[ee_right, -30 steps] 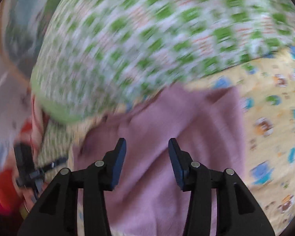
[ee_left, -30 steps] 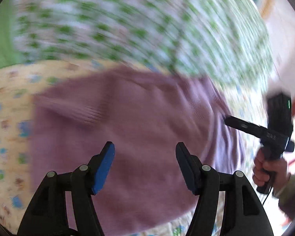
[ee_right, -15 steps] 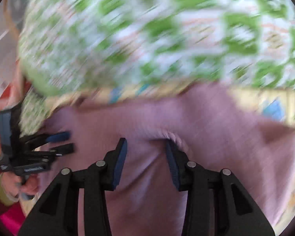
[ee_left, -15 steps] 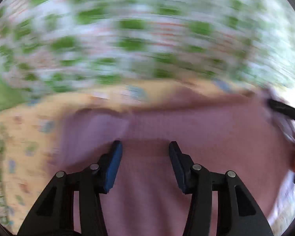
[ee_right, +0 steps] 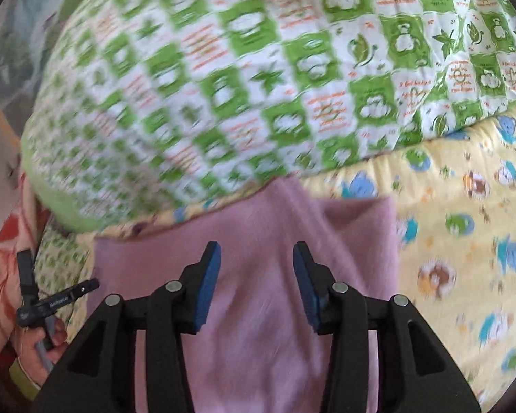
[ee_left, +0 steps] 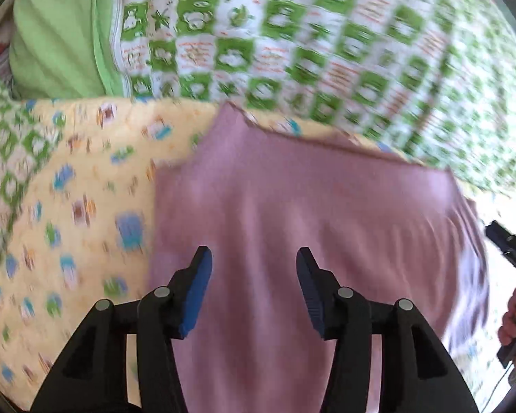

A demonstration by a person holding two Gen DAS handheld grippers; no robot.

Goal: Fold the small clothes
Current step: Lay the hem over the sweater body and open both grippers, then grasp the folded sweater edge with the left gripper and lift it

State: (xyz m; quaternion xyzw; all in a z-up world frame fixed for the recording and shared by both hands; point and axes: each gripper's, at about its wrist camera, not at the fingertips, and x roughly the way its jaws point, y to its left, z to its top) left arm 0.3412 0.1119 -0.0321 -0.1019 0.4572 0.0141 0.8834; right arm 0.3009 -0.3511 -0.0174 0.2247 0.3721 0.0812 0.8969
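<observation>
Your left gripper (ee_left: 253,287) and right gripper (ee_right: 256,284) both hang with jaws apart — nothing between them — over the mauve garment (ee_left: 309,227). It lies flat on the yellow animal-print sheet (ee_left: 79,213); beyond it, the green-checked quilt (ee_right: 258,79).

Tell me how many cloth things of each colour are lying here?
Purple garment: 1
Yellow cartoon-print blanket: 1
Green-and-white checked quilt: 1
Plain green cloth: 1
Total: 4
</observation>
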